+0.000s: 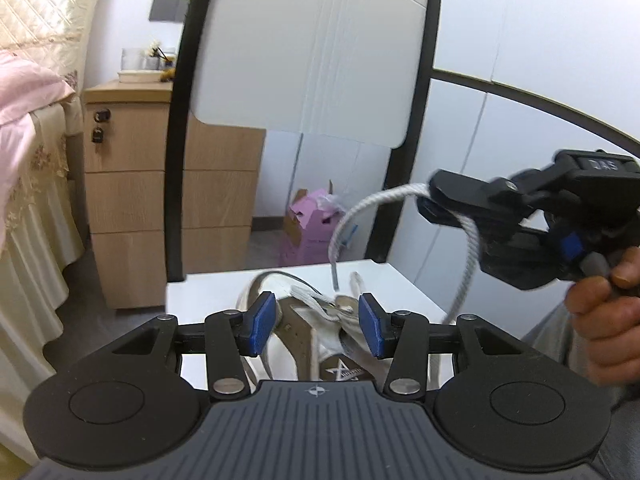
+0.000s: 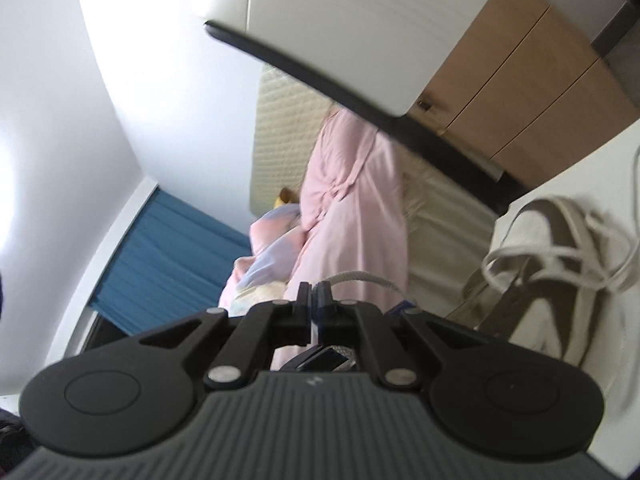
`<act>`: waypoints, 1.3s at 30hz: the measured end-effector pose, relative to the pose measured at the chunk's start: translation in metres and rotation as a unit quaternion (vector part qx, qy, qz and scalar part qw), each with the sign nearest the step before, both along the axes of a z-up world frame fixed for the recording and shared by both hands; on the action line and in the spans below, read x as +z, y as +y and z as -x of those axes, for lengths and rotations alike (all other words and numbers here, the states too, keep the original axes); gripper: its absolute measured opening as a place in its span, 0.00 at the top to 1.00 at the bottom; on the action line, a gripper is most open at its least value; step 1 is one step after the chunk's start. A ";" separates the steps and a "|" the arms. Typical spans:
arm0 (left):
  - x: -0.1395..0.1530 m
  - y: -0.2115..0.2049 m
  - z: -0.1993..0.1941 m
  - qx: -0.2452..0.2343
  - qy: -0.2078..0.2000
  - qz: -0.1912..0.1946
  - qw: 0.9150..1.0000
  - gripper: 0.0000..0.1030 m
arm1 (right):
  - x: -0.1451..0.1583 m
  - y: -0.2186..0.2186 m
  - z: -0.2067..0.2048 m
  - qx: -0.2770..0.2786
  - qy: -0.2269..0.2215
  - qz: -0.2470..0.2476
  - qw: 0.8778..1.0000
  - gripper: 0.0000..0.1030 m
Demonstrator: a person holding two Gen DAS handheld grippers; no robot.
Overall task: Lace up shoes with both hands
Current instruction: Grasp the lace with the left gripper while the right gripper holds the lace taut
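A white and taupe shoe [image 1: 316, 336] lies on the white table [image 1: 208, 300], right under my left gripper [image 1: 318, 326], which is open with a blue pad on each side of the shoe's tongue. My right gripper [image 1: 436, 200] is raised to the right, shut on a grey-white lace [image 1: 352, 216] that loops down to the shoe. In the right wrist view the right gripper [image 2: 314, 296] pinches the lace [image 2: 360, 278], and the shoe [image 2: 556, 272] lies at the right with loose laces.
A chair with a white back [image 1: 312, 48] and black frame stands behind the table. A wooden drawer cabinet [image 1: 132, 200] and a bed with pink bedding [image 1: 24, 104] are at the left. A pink box [image 1: 312, 224] sits on the floor.
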State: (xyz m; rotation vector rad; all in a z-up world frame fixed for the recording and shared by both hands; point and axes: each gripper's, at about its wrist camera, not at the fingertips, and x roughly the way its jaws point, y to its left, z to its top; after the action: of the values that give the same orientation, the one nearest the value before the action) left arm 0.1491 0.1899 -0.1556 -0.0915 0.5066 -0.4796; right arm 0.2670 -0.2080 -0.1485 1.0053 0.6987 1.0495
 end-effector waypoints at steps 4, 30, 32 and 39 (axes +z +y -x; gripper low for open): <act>-0.003 0.014 -0.002 0.000 0.003 0.010 1.000 0.78 | 0.001 0.003 0.003 0.016 0.004 -0.009 1.000 0.95; -0.002 0.025 -0.003 -0.013 0.020 -0.005 1.000 0.78 | -0.009 -0.009 -0.001 -0.030 0.019 0.014 0.999 0.94; -0.009 0.024 0.008 -0.016 0.015 -0.009 1.000 0.57 | -0.010 -0.008 -0.001 -0.027 0.020 0.013 0.999 0.94; -0.016 0.037 0.019 -0.018 0.008 -0.010 1.000 0.58 | -0.012 -0.003 -0.001 -0.011 0.021 0.009 1.000 0.94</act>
State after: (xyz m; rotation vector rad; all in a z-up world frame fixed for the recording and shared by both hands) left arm 0.1297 0.2270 -0.1715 -0.0683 0.5300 -0.5088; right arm 0.2680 -0.2113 -0.1600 1.0200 0.7281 1.0031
